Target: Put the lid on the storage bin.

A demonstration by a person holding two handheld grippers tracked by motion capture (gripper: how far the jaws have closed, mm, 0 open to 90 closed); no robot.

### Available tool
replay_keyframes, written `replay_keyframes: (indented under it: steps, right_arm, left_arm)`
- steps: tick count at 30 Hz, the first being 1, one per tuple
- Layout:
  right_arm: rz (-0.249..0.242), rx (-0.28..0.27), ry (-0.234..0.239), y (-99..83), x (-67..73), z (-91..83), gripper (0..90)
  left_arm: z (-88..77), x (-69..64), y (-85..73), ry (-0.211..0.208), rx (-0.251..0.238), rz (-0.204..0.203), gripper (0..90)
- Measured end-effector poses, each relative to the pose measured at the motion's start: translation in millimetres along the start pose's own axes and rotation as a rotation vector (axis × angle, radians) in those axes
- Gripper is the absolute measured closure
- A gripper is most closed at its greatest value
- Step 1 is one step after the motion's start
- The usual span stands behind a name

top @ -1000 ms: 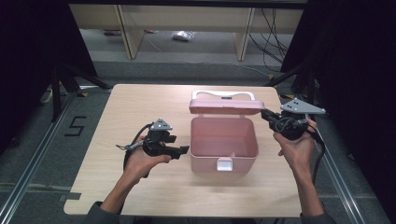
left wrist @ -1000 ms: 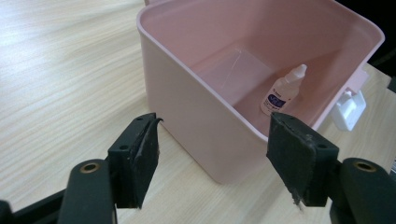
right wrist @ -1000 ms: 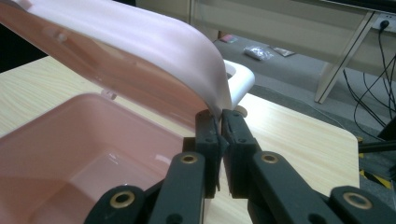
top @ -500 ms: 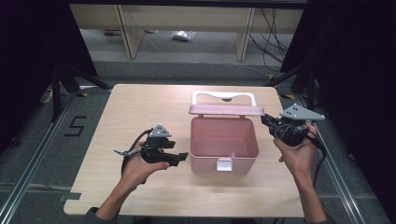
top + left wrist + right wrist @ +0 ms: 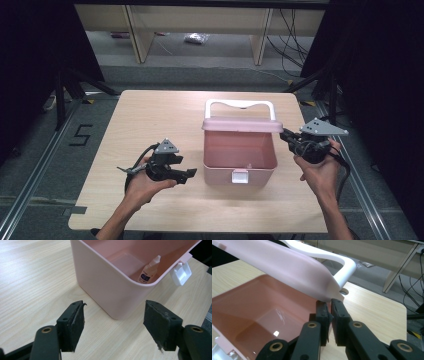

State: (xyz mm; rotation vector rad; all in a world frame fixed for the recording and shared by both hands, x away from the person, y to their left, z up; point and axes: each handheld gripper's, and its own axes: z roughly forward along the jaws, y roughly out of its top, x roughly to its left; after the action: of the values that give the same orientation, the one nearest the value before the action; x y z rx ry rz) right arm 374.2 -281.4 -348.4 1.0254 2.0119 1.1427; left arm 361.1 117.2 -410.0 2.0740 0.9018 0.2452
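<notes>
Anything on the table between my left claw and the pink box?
No. In the left gripper view, only bare wood lies between the open left claw and the pink box; the high view shows the same gap.

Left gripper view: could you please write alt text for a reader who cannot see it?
An open pink box stands on a light wooden table, with a small white dropper bottle leaning in its near corner. The left gripper hovers before the box, jaws wide apart and empty.

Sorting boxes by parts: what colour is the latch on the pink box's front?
White. The latch shows best in the left gripper view, on the pink box.
</notes>
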Motion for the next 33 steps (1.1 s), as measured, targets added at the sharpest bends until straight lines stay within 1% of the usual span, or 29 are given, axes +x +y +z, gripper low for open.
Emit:
replay_keyframes:
  steps: [1, 2, 3, 5, 6, 7, 9, 10, 11, 12, 13, 14, 15, 16, 17, 18, 19, 20, 21, 22, 23, 24, 25, 26, 27, 29, 30, 31, 33]
  right_arm:
    - [0.002, 0.008, 0.008, -0.1, 0.3, -1.0, 85.0]
    - [0.003, 0.004, 0.010, -0.9, 0.6, -1.2, 85.0]
    - [0.029, 0.003, 0.009, -2.0, 3.0, -1.4, 84.9]
    - [0.007, 0.004, 0.011, -2.9, 1.7, -2.2, 84.9]
    - [0.034, 0.018, 0.018, -3.8, 4.1, -2.9, 84.9]
    - [0.009, 0.001, 0.009, -4.6, 2.6, -2.1, 84.9]
    - [0.001, 0.002, 0.012, -5.2, 2.6, -2.7, 84.9]
    - [0.024, 0.012, 0.016, -5.4, 4.5, -3.9, 84.8]
    - [-0.001, 0.005, 0.008, -5.9, 3.2, -3.5, 84.8]
    - [0.001, 0.007, 0.011, -6.4, 3.6, -3.7, 84.8]
    - [0.016, -0.005, 0.005, -7.6, 5.2, -2.9, 84.8]
    - [0.018, -0.003, 0.007, -8.4, 5.4, -3.2, 84.8]
    - [0.008, 0.000, 0.016, -8.9, 4.6, -3.0, 84.7]
    - [0.025, 0.015, 0.016, -9.7, 5.9, -4.4, 84.8]
    - [0.005, 0.008, 0.014, -10.3, 4.4, -4.4, 84.8]
    - [0.001, 0.013, 0.015, -11.2, 4.3, -4.7, 84.7]
    - [0.023, 0.009, 0.016, -12.4, 6.4, -4.3, 84.7]
    - [0.005, 0.001, 0.012, -13.1, 5.4, -3.4, 84.7]
    - [0.004, 0.003, 0.012, -13.6, 5.6, -4.0, 84.6]
    - [0.030, 0.009, 0.013, -14.4, 7.9, -4.6, 84.7]
    - [0.008, 0.004, 0.014, -14.6, 6.4, -4.2, 84.6]
    - [0.006, 0.005, 0.011, -15.1, 6.6, -4.1, 84.6]
    - [0.011, 0.019, 0.025, -15.4, 6.6, -4.9, 84.6]
    - [0.031, 0.023, 0.019, -16.3, 8.3, -5.7, 84.6]
    - [0.010, 0.024, 0.024, -16.6, 7.0, -5.5, 84.5]
    - [0.029, 0.027, 0.026, -18.7, 9.2, -5.8, 84.5]
    - [0.015, 0.013, 0.023, -19.6, 8.4, -4.4, 84.5]
    - [0.010, 0.022, 0.026, -19.9, 8.3, -5.1, 84.5]
    - [0.024, 0.018, 0.018, -21.0, 10.1, -5.5, 84.4]
  left_arm:
    - [-0.5, -1.4, -1.2, 0.003, -0.002, -0.004, 32.5]
    - [-1.3, -1.8, -1.8, 0.001, 0.008, 0.005, 32.5]
    - [-1.5, -2.9, -2.6, 0.000, 0.007, 0.007, 32.5]
    - [-3.0, -4.3, -4.0, -0.004, 0.013, 0.014, 32.5]
    - [-3.6, -5.6, -4.9, 0.001, 0.009, 0.009, 32.5]
    - [-4.6, -5.9, -5.8, -0.004, 0.010, 0.014, 32.5]
    - [-5.8, -7.9, -7.7, 0.002, 0.010, 0.015, 32.5]
    - [-6.1, -8.7, -9.1, -0.005, 0.011, 0.011, 32.5]
    - [-6.3, -9.2, -10.2, -0.007, 0.014, 0.019, 32.5]
    - [-6.5, -9.9, -11.1, -0.008, 0.017, 0.023, 32.5]
    - [-6.4, -11.0, -12.4, -0.007, 0.017, 0.018, 32.5]
    - [-6.6, -11.0, -13.1, -0.010, 0.021, 0.026, 32.4]
    - [-6.4, -11.6, -14.0, -0.010, 0.018, 0.021, 32.4]
    - [-6.6, -11.8, -14.5, -0.010, 0.019, 0.023, 32.4]
    - [-6.6, -11.9, -14.7, -0.013, 0.020, 0.027, 32.4]
    - [-6.4, -12.7, -15.5, -0.012, 0.017, 0.022, 32.4]
    - [-6.2, -13.1, -15.8, -0.010, 0.018, 0.026, 32.4]
    - [-6.0, -13.0, -16.0, -0.005, 0.018, 0.039, 32.4]
    - [-6.5, -14.8, -17.0, -0.016, 0.020, 0.027, 32.4]
    - [-6.5, -16.1, -17.6, -0.016, 0.021, 0.023, 32.4]
    - [-6.5, -16.7, -18.3, -0.017, 0.020, 0.029, 32.4]
    - [-6.6, -17.3, -19.1, -0.018, 0.022, 0.032, 32.4]
    - [-6.4, -18.2, -20.0, -0.017, 0.021, 0.032, 32.4]
    - [-6.3, -18.2, -20.8, -0.012, 0.024, 0.039, 32.4]
    - [-6.3, -18.7, -21.8, -0.012, 0.027, 0.043, 32.4]
    - [-6.6, -19.8, -23.9, -0.023, 0.034, 0.039, 32.4]
    - [-6.6, -19.9, -24.9, -0.023, 0.035, 0.039, 32.4]
    - [-6.7, -19.6, -25.9, -0.026, 0.036, 0.039, 32.4]
    - [-7.6, -19.7, -27.6, -0.022, 0.038, 0.037, 32.4]
